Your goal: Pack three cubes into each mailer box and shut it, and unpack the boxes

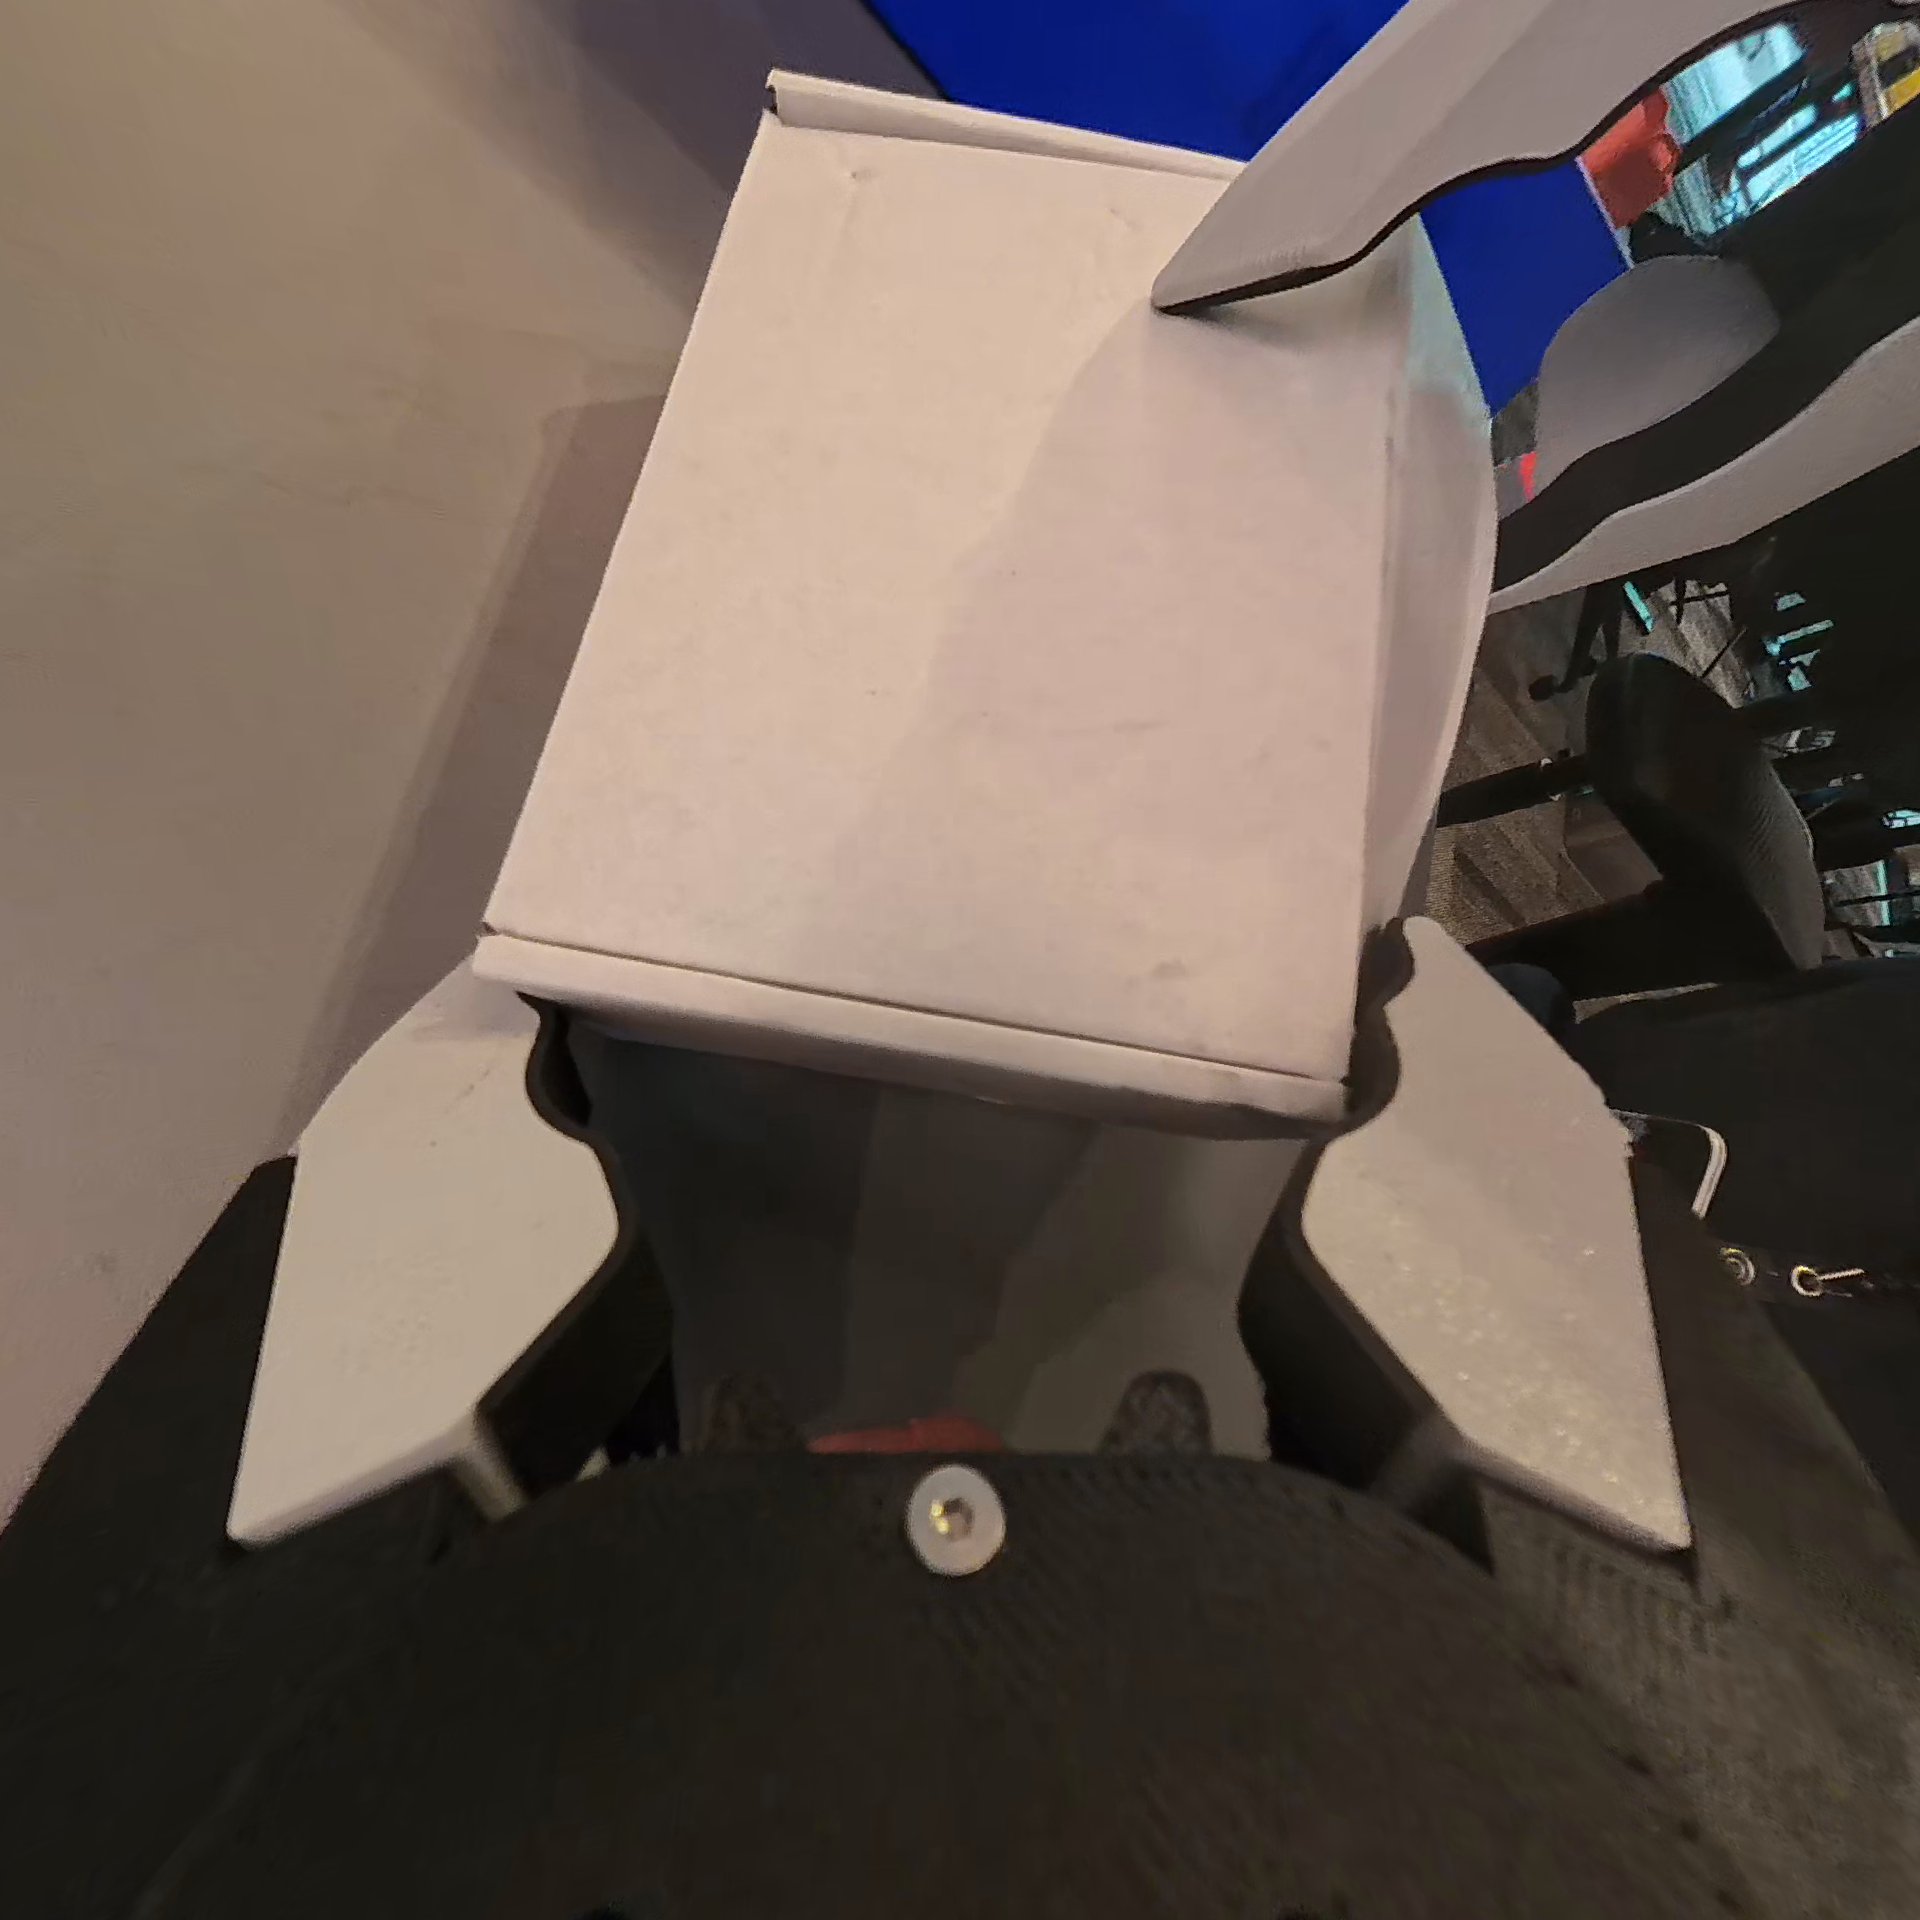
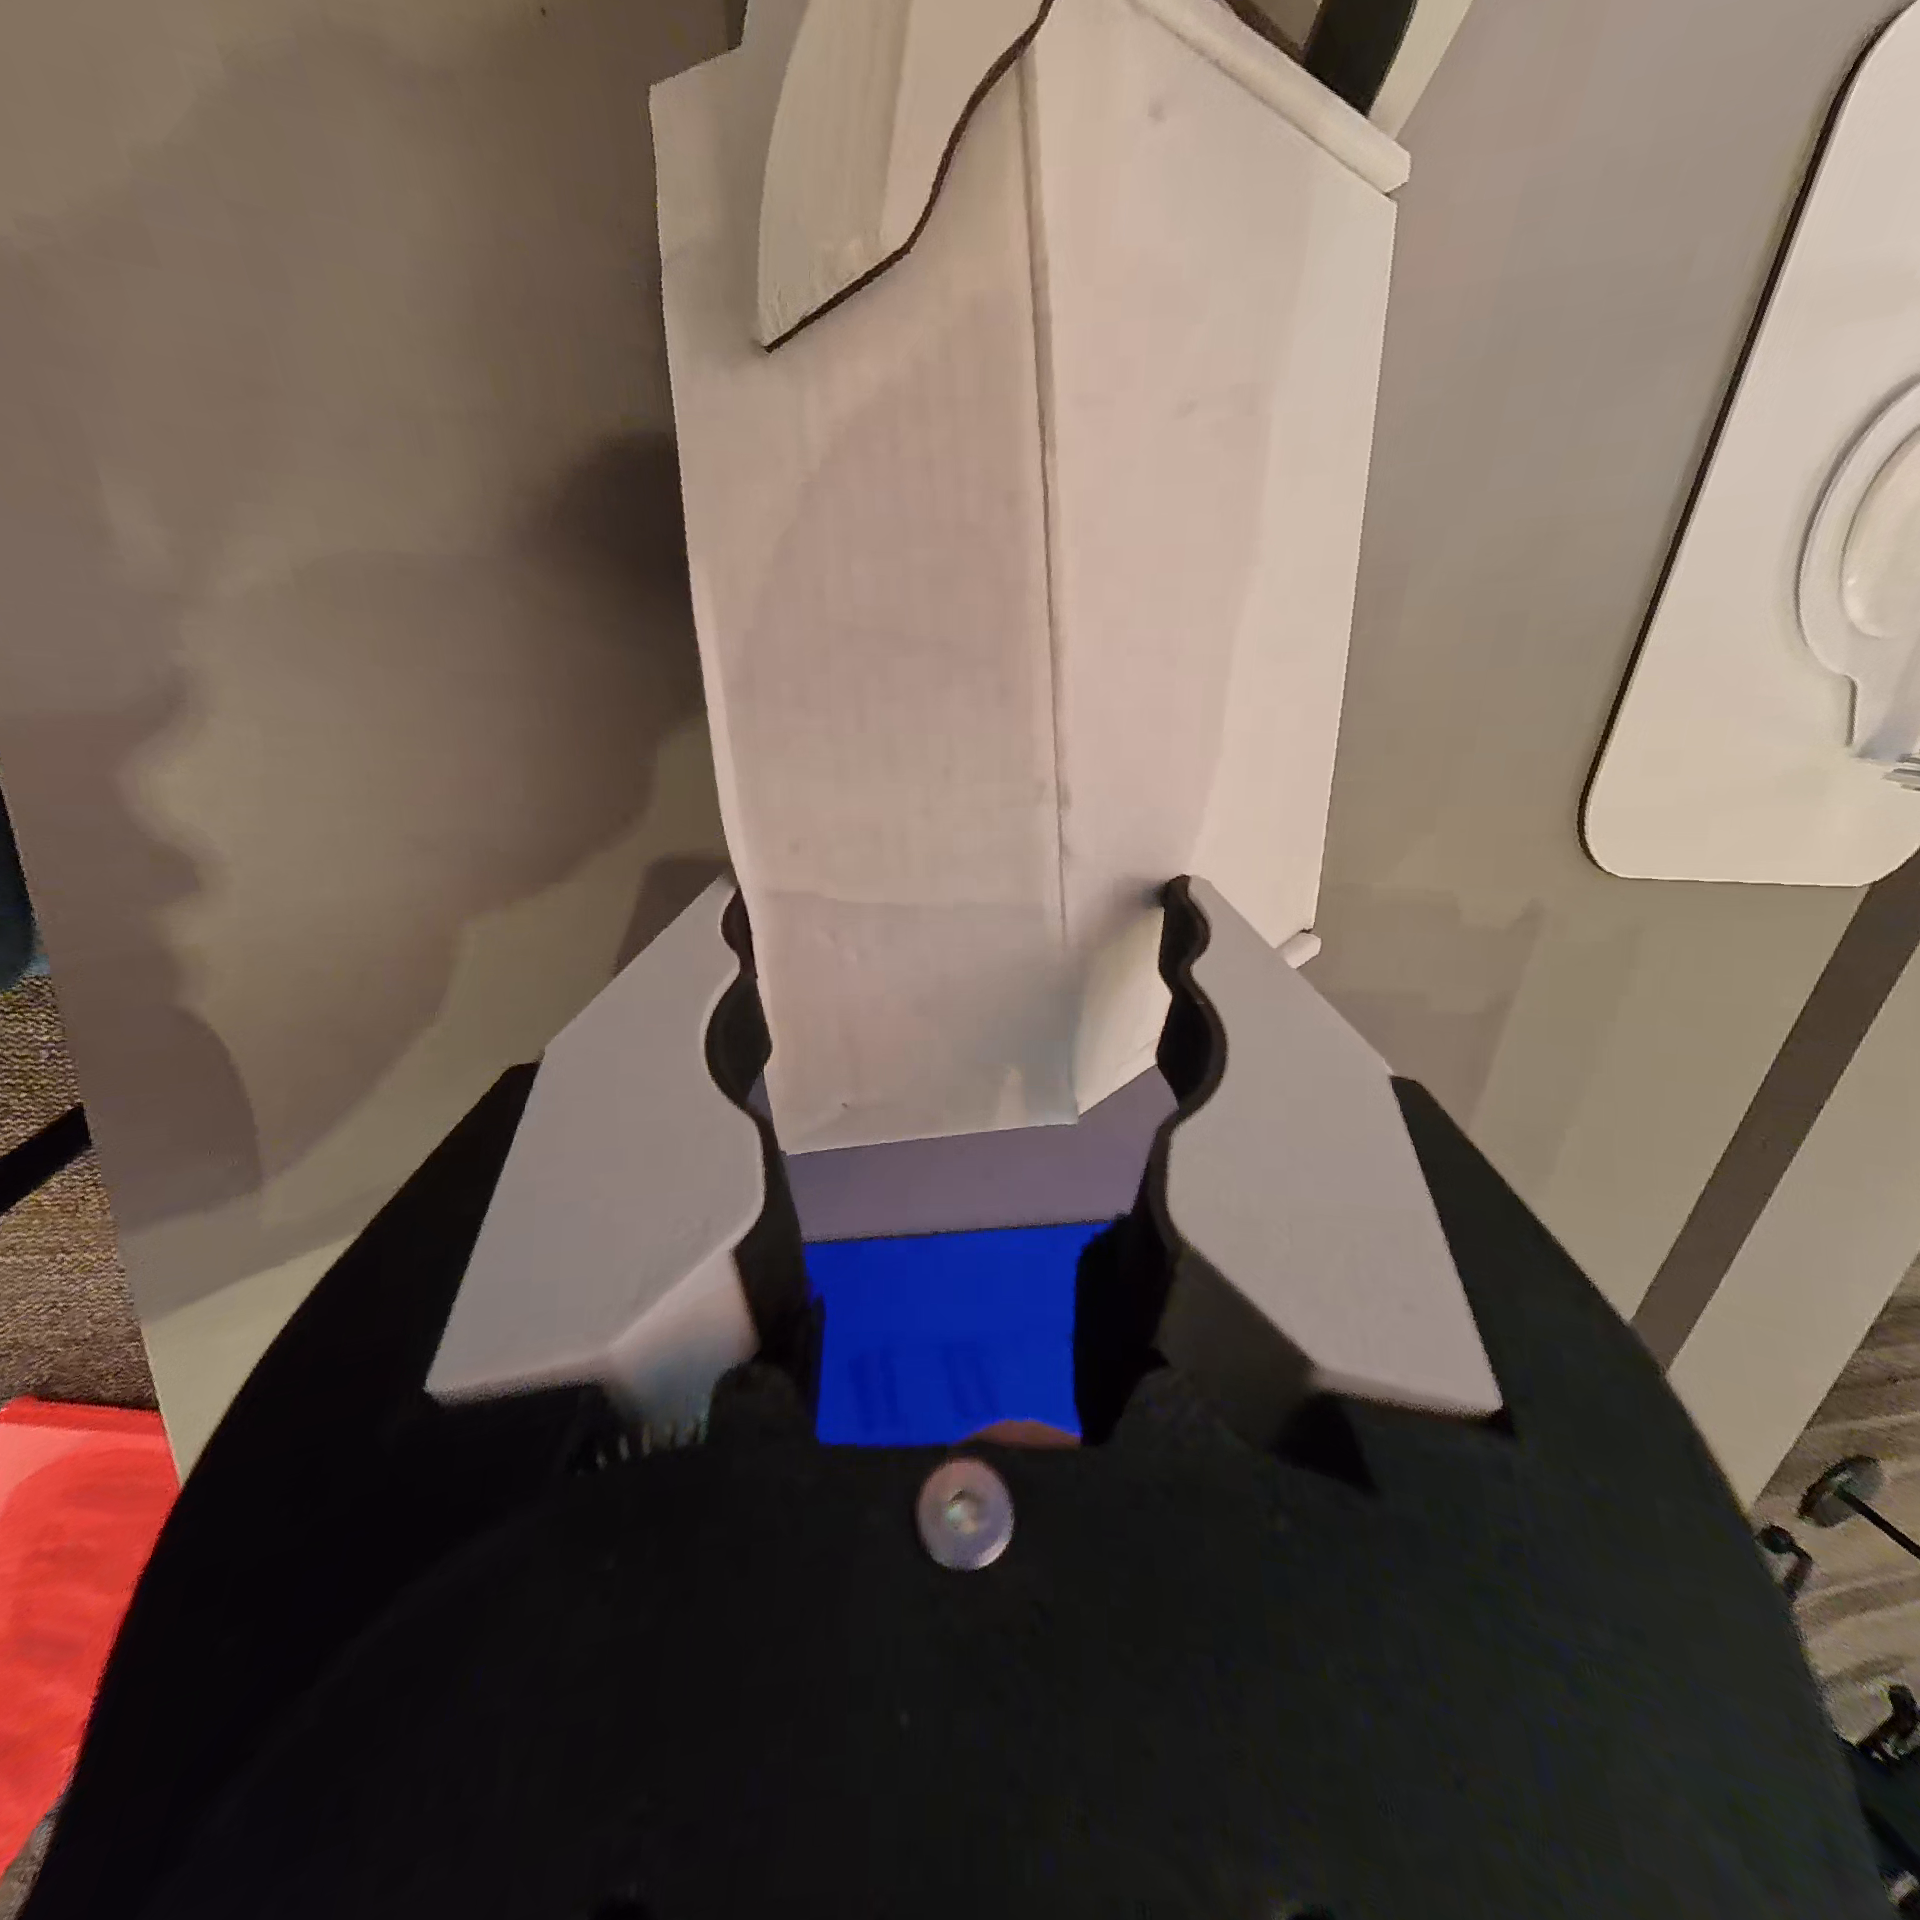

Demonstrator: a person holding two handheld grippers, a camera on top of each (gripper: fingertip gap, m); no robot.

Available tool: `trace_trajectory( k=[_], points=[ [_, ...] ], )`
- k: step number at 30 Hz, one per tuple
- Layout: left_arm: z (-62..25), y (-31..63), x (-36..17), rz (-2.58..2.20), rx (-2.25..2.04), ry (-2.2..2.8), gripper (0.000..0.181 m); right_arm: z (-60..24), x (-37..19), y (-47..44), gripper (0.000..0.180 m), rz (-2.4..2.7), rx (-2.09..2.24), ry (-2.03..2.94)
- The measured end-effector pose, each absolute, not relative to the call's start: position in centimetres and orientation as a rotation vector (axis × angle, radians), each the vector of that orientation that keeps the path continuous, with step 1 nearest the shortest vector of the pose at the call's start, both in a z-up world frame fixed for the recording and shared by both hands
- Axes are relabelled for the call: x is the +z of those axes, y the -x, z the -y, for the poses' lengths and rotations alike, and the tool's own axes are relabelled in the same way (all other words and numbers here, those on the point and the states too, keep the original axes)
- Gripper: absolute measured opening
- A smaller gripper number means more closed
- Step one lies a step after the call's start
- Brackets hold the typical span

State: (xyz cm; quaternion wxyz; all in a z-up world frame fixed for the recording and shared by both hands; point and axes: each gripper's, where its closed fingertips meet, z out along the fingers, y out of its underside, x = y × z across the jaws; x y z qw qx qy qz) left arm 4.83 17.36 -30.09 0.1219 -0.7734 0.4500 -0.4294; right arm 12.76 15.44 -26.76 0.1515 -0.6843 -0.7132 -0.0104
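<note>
Both pairs of fingers are clamped on the same white box (image 1: 935,582), which is lifted off the table (image 1: 208,520) and held between the two tools. Left gripper (image 1: 951,1049) has its jaws spread wide across the box's near end, one finger (image 1: 436,1236) at each corner, the black pads pressed against the cardboard. Right gripper (image 2: 961,997) holds a narrower span, its pads closed on the other end of the box (image 2: 935,623); its finger also shows in the left view as a grey blade (image 1: 1351,218) lying over the far corner.

Seen from the right, the box is tilted well off level. Its underside is open near the jaws, and a blue cube (image 2: 945,1330) shows just below that opening. A red thing (image 2: 73,1507) lies at the left edge, perhaps another cube; I cannot tell.

By my reading this is the unpacking step: the box is being tipped to let the cubes drop out. How many remain inside is hidden. Next calls for holding both grips firm while tilting further, so the light cardboard neither slips nor buckles.
</note>
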Motion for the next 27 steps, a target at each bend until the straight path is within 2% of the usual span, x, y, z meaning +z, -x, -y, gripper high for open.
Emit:
trace_trajectory(
  k=[27],
  points=[
    [-17.3,-4.86,-29.82,-1.268,-1.32,2.13,0.14,-15.38,-26.61,-12.7,0.077,1.997,0.065,1.982]
  ],
)
